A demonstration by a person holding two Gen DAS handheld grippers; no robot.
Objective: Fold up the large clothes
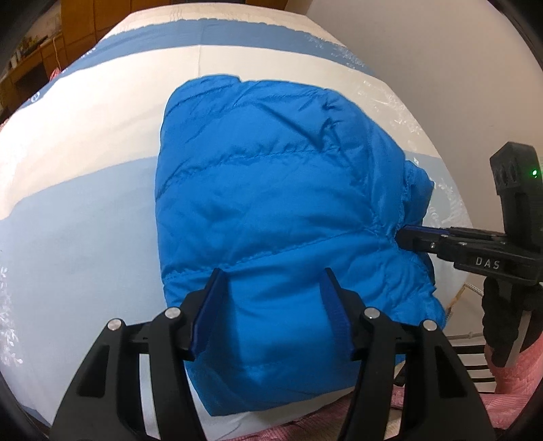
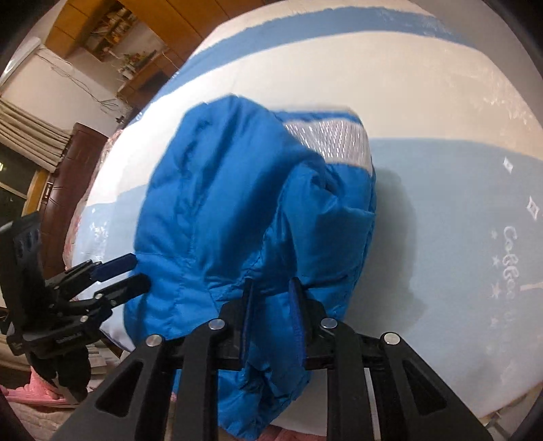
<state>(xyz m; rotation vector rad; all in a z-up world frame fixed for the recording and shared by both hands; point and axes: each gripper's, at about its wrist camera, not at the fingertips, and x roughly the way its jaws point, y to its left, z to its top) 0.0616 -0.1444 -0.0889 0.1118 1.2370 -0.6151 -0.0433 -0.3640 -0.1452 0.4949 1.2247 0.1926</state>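
Observation:
A bright blue puffer jacket (image 1: 271,190) lies folded in a bundle on the bed's near edge; it also shows in the right wrist view (image 2: 230,203), with a white reflective band (image 2: 332,142) at its far side. My left gripper (image 1: 273,288) is open, its jaws spread over the jacket's near edge, holding nothing. It also shows in the right wrist view (image 2: 132,273), at the jacket's left edge. My right gripper (image 2: 271,298) is shut on a fold of the jacket's near right edge. It shows in the left wrist view (image 1: 407,237), pinching the jacket's right side.
The bed sheet (image 1: 85,220) has blue and white stripes with white print. A white wall (image 1: 441,51) is to the right. Wooden cabinets (image 2: 101,30) and a dark door (image 2: 68,190) stand at the left. Pink fabric (image 1: 509,380) lies below the bed's edge.

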